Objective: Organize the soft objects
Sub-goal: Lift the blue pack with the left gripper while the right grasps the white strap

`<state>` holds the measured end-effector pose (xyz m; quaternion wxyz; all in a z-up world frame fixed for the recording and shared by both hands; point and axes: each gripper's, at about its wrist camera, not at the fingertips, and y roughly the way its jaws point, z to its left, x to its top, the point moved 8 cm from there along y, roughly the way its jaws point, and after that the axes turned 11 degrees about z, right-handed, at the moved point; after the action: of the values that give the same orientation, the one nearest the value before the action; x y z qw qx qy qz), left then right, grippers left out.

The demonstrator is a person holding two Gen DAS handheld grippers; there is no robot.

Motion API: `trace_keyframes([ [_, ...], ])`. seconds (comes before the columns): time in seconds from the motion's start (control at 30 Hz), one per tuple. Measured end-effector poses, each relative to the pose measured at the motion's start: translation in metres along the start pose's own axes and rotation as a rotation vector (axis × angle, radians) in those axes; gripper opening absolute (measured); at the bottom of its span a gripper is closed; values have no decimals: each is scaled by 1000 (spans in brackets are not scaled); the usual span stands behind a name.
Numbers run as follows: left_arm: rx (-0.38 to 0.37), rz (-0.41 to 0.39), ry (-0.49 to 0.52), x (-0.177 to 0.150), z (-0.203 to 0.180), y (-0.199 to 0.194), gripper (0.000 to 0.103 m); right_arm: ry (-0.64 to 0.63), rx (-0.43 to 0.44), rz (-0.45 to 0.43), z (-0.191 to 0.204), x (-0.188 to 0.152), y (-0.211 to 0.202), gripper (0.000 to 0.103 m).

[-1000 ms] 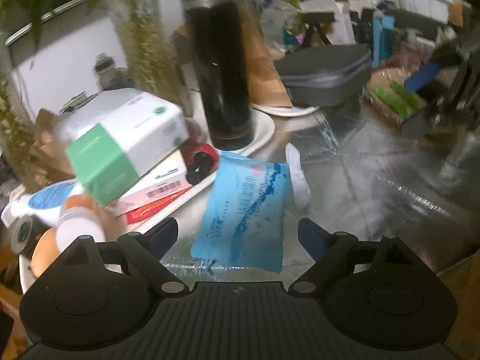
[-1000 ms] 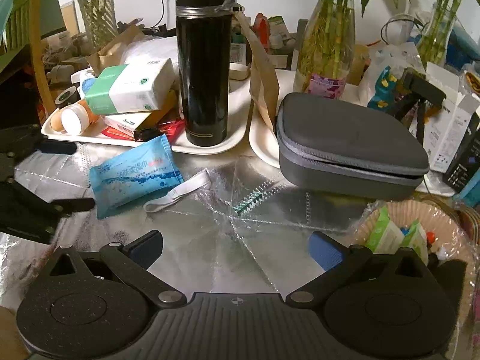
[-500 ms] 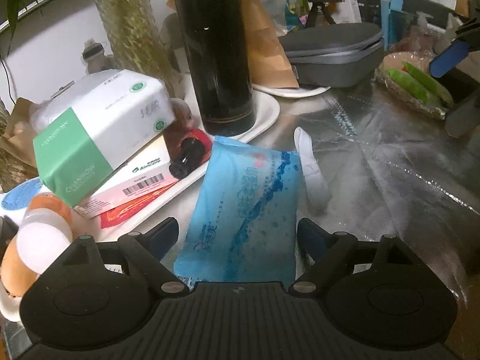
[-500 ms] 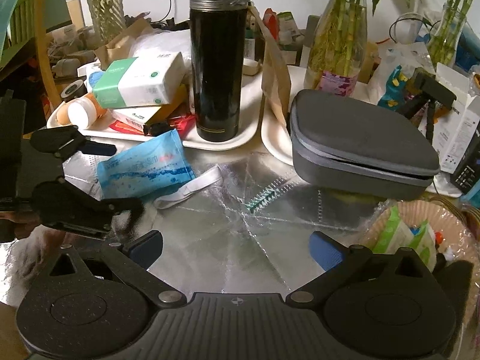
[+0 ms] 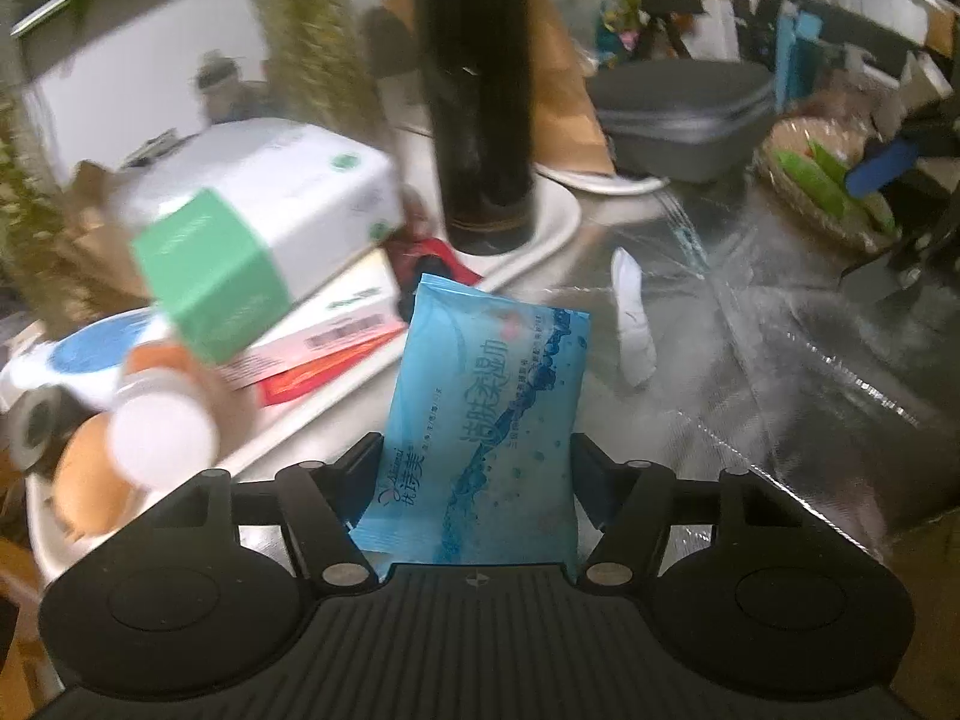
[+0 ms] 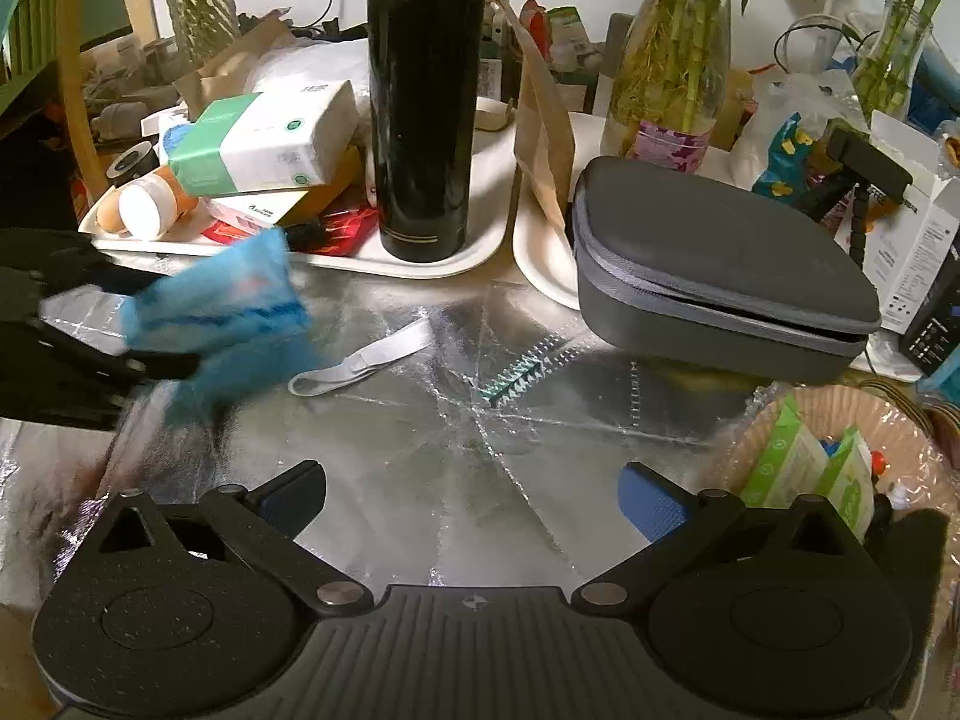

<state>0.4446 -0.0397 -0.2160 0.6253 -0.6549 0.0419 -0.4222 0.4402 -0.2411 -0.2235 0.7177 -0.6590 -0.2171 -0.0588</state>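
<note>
1. Bench (image 6: 540,480): foil-covered, cluttered
2. Wipes pack (image 5: 486,420), lifted just off bench beside tray (image 6: 480,252); left gripper (image 5: 477,456) jaws just closed, pressing pack's near end
3. Pack judged light, soft, slippery film; hold across the width
4. Right gripper (image 6: 474,492) jaws wide, empty; only its view shows the pack airborne

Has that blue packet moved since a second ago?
Yes. The blue packet, lying flat on the table before, now sits tilted between the left gripper's closing jaws, nearer the tray.
</note>
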Motion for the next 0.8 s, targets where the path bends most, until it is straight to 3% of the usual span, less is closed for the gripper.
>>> trace_keyframes([
  [0.27,59,-26,-90,-15,19,-55,64,-37,61,-42,11,7,2,103],
  [0.6,104,-75,-290,-28,31,-130,64,-123,195,-73,38,17,17,102],
  [0.8,96,-129,-339,-29,25,-155,64,-137,255,-43,46,23,41,91],
])
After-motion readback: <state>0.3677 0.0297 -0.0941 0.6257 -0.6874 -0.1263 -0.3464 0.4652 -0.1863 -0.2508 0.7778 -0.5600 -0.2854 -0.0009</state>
